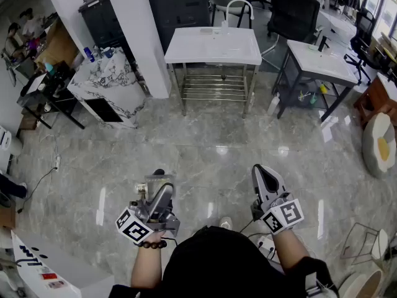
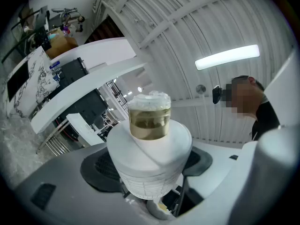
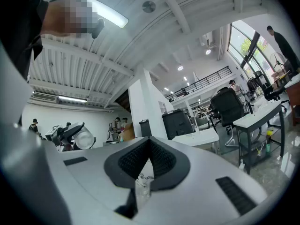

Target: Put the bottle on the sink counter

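Note:
A white bottle with a clear cap over yellowish liquid stands between the dark pads of my left gripper, which is shut on it. In the head view the left gripper is low at centre left, above the grey floor, with the bottle at its tip. My right gripper is beside it at centre right, jaws together and nothing in them; in its own view the right gripper shows its pads meeting. The white sink counter with a curved faucet stands far ahead at top centre.
A second sink table is at the upper right, with black office chairs behind. A marble-patterned cabinet and a white pillar stand at the upper left. A polished grey tile floor lies between me and the counter.

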`<state>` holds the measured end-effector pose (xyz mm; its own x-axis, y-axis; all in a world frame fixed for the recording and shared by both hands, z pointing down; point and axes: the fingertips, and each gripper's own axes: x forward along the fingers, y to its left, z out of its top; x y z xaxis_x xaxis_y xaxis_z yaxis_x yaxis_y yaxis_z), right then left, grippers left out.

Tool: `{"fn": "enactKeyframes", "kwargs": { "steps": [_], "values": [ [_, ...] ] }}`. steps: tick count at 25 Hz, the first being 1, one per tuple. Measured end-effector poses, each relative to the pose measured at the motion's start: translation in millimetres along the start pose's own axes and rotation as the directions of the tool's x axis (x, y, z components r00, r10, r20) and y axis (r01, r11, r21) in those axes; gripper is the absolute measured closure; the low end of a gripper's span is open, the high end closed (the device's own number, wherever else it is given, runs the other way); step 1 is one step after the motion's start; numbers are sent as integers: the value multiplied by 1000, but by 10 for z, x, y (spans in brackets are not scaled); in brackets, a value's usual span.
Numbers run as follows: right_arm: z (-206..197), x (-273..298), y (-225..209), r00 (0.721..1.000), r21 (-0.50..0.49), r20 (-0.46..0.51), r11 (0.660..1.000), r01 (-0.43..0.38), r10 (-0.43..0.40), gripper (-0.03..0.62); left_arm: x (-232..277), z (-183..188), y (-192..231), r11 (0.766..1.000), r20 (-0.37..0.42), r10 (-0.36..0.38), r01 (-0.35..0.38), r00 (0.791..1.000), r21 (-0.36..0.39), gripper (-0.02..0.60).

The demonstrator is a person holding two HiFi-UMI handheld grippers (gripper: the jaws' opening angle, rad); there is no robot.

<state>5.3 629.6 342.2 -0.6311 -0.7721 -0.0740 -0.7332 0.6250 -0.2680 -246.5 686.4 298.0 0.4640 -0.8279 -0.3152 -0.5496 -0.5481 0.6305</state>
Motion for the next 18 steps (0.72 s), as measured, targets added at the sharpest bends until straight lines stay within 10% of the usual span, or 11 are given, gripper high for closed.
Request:
{"fn": "enactKeyframes", "kwargs": {
  "steps": [18],
  "values": [
    [-121,-259,-603,998,17,-57,1000,12,-11,562,492,-428,-3,996,-27,86,-85,996,24,230]
  ]
}}
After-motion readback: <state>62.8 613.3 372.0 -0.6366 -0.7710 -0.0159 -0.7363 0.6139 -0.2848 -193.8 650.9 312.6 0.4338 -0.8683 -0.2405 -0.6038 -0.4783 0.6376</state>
